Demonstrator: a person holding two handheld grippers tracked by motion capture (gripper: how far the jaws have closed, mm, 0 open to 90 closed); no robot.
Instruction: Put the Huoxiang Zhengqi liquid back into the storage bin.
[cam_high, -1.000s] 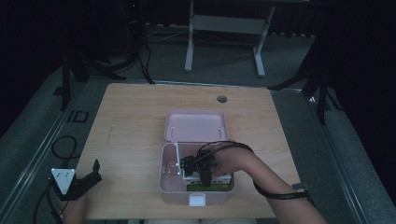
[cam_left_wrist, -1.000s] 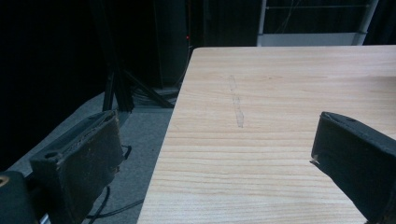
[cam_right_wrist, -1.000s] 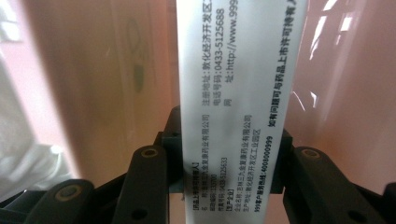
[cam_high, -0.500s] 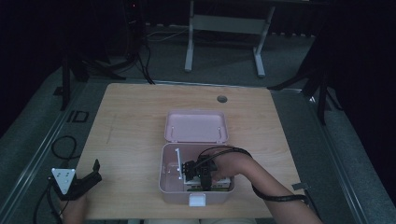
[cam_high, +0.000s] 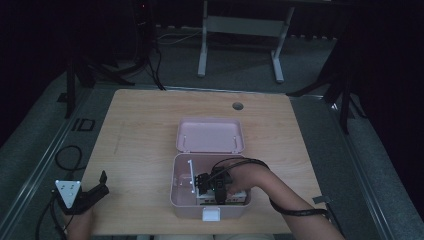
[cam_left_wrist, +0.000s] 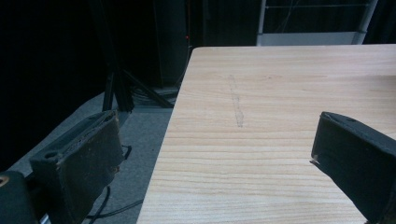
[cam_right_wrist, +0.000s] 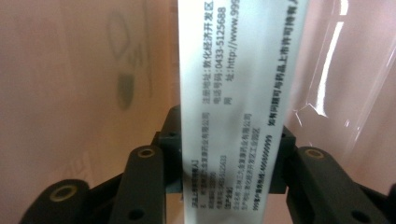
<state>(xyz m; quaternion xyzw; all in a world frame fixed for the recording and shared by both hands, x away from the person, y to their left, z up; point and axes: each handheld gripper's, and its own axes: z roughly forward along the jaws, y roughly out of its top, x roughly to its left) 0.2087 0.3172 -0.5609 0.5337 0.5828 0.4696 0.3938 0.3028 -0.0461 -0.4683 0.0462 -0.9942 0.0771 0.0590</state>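
An open pink box sits near the table's front edge, its lid lying flat behind it. My right gripper reaches down into it. In the right gripper view a white printed carton stands between the jaws of my right gripper, and the pads still lie against its sides. These jaws have just been opening a little. The pink box wall is close behind. My left gripper rests at the table's front left corner. Its jaws stand open over bare wood with nothing between them.
The wooden table has a round cable hole at the back. A white latch sticks out of the box's near wall. A white desk frame stands on the dark floor behind. Cables lie off the left edge.
My right hand has shifted slightly toward the near wall inside the pink box, with the carton. The left gripper has stayed where it was.
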